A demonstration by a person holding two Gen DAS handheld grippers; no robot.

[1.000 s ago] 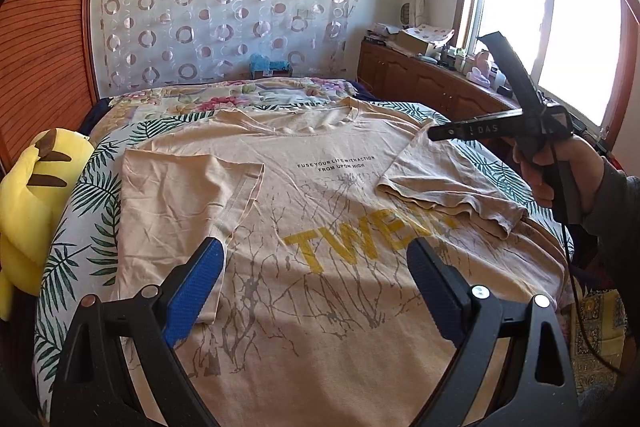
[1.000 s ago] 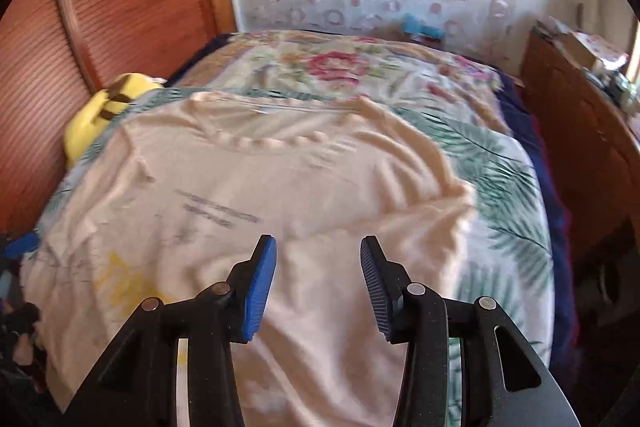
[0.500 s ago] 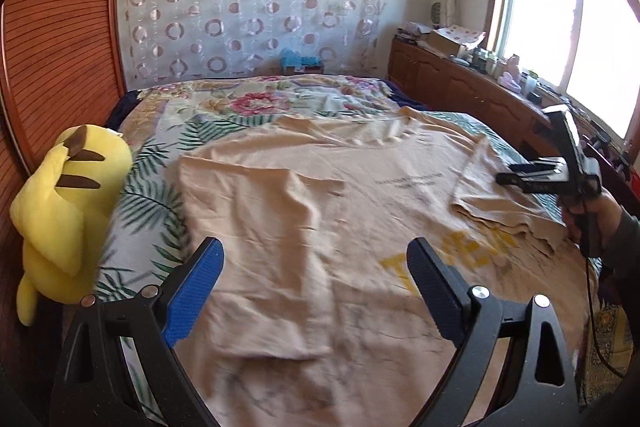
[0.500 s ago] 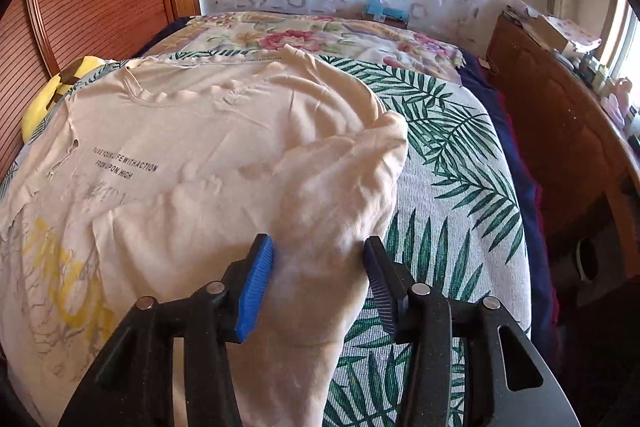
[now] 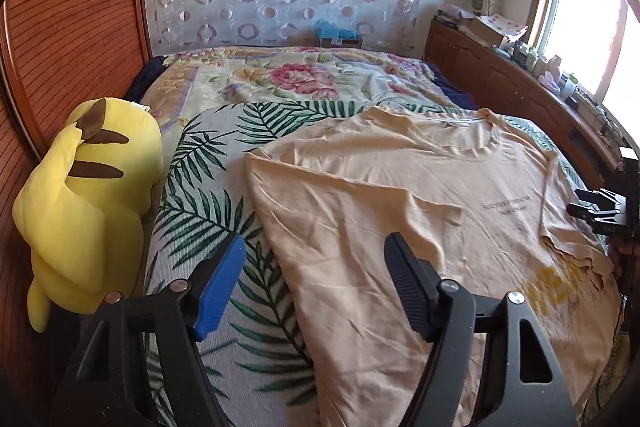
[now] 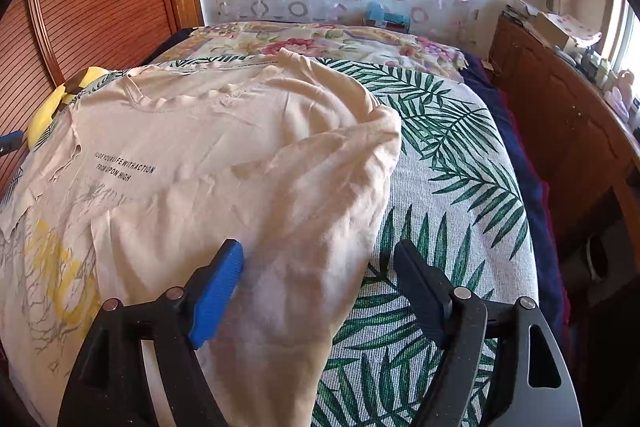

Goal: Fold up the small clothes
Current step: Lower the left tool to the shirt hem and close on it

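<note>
The bed (image 5: 208, 307) carries the tan T-shirt (image 5: 400, 211), spread flat with both sleeves folded inward. The left claw (image 5: 314, 287) hangs wide at its nine-o'clock edge, the right claw (image 6: 318, 287) wide at three o'clock. Judged next: each grips its side edge for the lengthwise fold.

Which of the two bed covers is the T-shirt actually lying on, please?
The leaf-print cover, white with green fronds; the T-shirt rests on it, while the floral cover lies beyond.
</note>
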